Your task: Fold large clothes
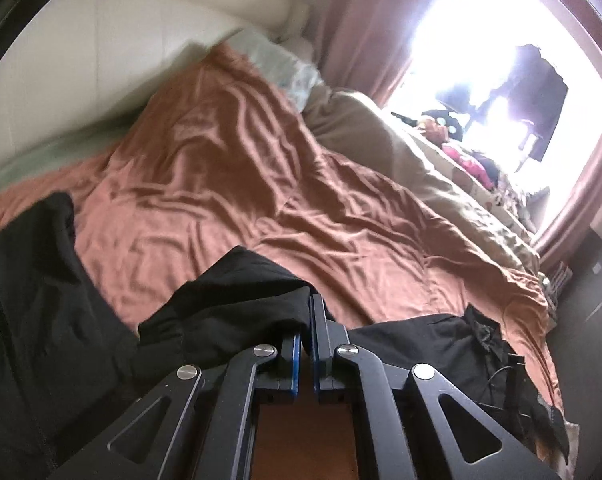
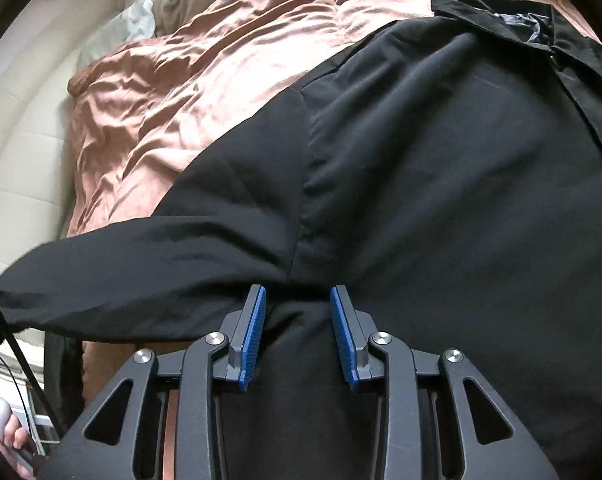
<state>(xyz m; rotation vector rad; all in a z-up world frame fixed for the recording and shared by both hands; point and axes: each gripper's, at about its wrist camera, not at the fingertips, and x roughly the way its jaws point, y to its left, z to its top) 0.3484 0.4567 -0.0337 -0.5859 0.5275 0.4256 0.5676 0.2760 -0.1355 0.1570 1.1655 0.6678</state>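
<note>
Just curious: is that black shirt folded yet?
Not yet. The black shirt lies spread on the bed cover, one sleeve stretched out sideways.

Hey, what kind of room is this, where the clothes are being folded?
Most likely a bedroom. A wide bed with a rumpled rust-orange duvet fills the view, a pale padded headboard stands behind it, and dusty-pink curtains frame a bright window.

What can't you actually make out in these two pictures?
- Left view: outside the window, washed out by glare.
- Left view: clutter beside the bed, too small.
- Right view: whether the right gripper pinches the black shirt; folds hide the pads' contact.
</note>
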